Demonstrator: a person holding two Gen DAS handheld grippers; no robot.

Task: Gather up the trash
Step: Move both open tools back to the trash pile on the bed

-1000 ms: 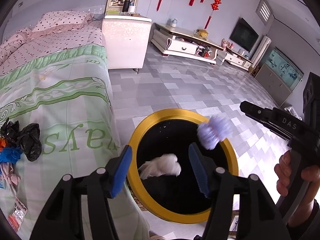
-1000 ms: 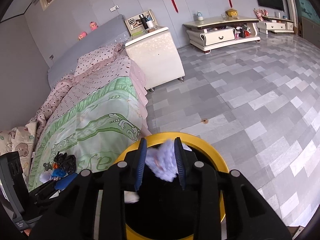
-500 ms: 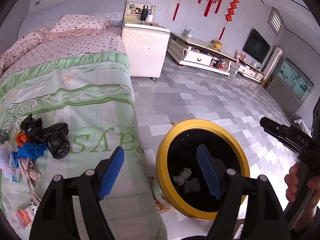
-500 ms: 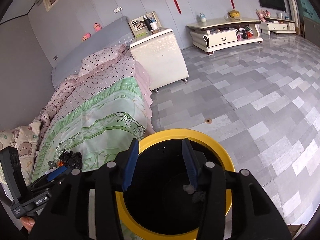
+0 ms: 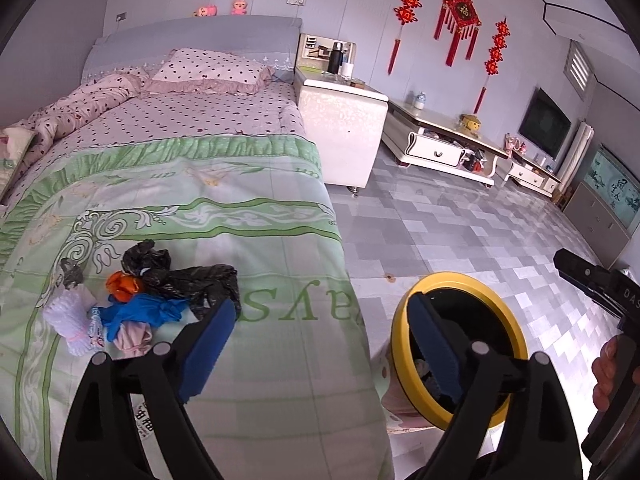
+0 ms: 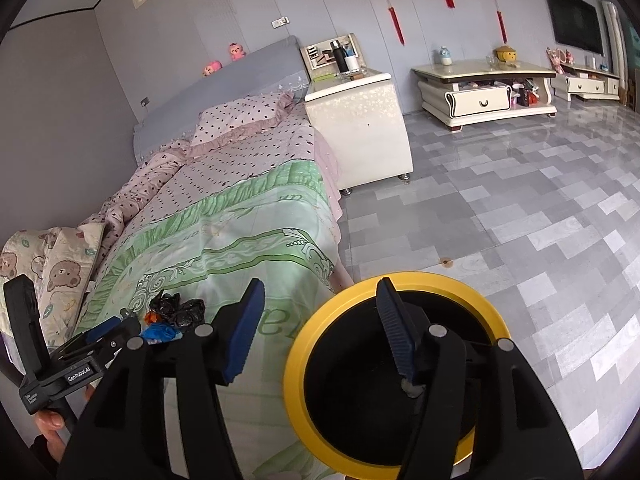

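A round bin [image 5: 516, 320] with a yellow rim and black inside stands on the grey tiled floor [image 5: 460, 220] just beside the foot corner of the bed [image 5: 208, 184]. In the left wrist view a few pale crumpled scraps [image 5: 423, 369] lie at its bottom; in the right wrist view the bin [image 6: 320, 340] shows mostly dark inside.

The bed carries a green and white patterned cover, with a pink dotted quilt and pillow [image 5: 208, 66] toward the grey headboard. A white bedside cabinet [image 5: 344, 128] stands at the bed's head corner, then a low white TV stand [image 5: 444, 140] along the wall, red knot hangings [image 5: 460, 16] above it and a dark screen [image 5: 544, 122] farther on.

The trash still to collect is a small heap [image 5: 152, 292] near the foot edge of the bed: crumpled black plastic bags [image 5: 188, 276], an orange scrap [image 5: 124, 284], a blue glove-like piece [image 5: 136, 314], white knit material [image 5: 66, 312] and a pinkish rag [image 5: 134, 338]. A printed wrapper [image 5: 145, 420] lies closer to the foot edge.

The left tool [image 5: 320, 352] has its blue pads wide apart and widening, nothing between them, straddling the bed's edge and the bin. The right tool [image 6: 320, 332] is also spreading its jaws, about half apart, empty, over the bin's rim. A person's hand [image 5: 612, 376] grips the right tool's handle.
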